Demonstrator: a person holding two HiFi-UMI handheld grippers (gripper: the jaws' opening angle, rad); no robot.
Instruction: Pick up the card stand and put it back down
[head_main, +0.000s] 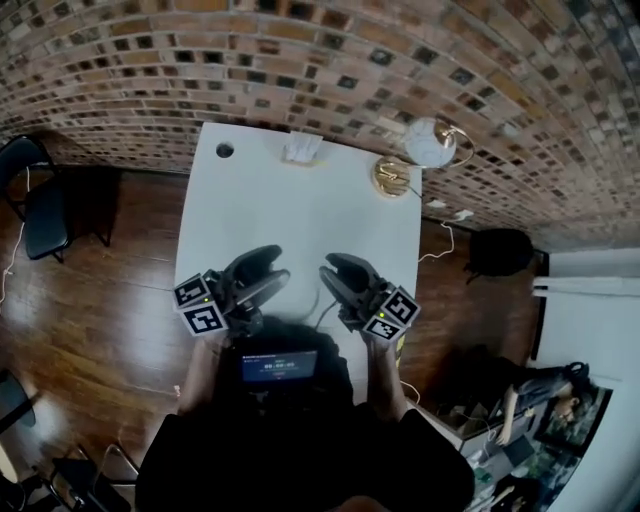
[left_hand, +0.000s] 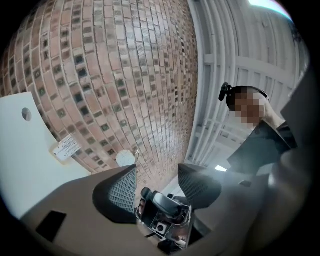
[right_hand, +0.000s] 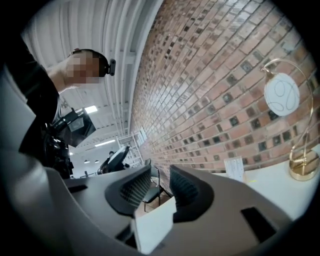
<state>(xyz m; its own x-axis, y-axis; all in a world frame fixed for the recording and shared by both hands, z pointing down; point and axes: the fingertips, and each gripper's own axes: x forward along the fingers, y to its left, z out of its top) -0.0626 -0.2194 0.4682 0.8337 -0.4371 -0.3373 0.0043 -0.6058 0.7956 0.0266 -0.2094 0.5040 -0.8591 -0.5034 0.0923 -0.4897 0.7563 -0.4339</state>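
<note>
The card stand (head_main: 392, 177) is a gold wire arc on a round gold base, carrying a round white card (head_main: 431, 142). It stands upright at the far right corner of the white table (head_main: 300, 215). In the right gripper view the card stand (right_hand: 303, 167) appears at the right, far from the jaws. My left gripper (head_main: 272, 266) and right gripper (head_main: 328, 272) hover over the table's near edge, tips turned toward each other. Both are well short of the stand. The left gripper (left_hand: 157, 182) is open and empty. The right gripper (right_hand: 160, 182) shows a gap between its pads, with nothing pressed there.
A white paper holder (head_main: 302, 148) stands at the table's far edge, and a round hole (head_main: 224, 150) is at its far left corner. A brick wall (head_main: 320, 70) runs behind the table. A dark chair (head_main: 45, 215) stands on the wood floor at left.
</note>
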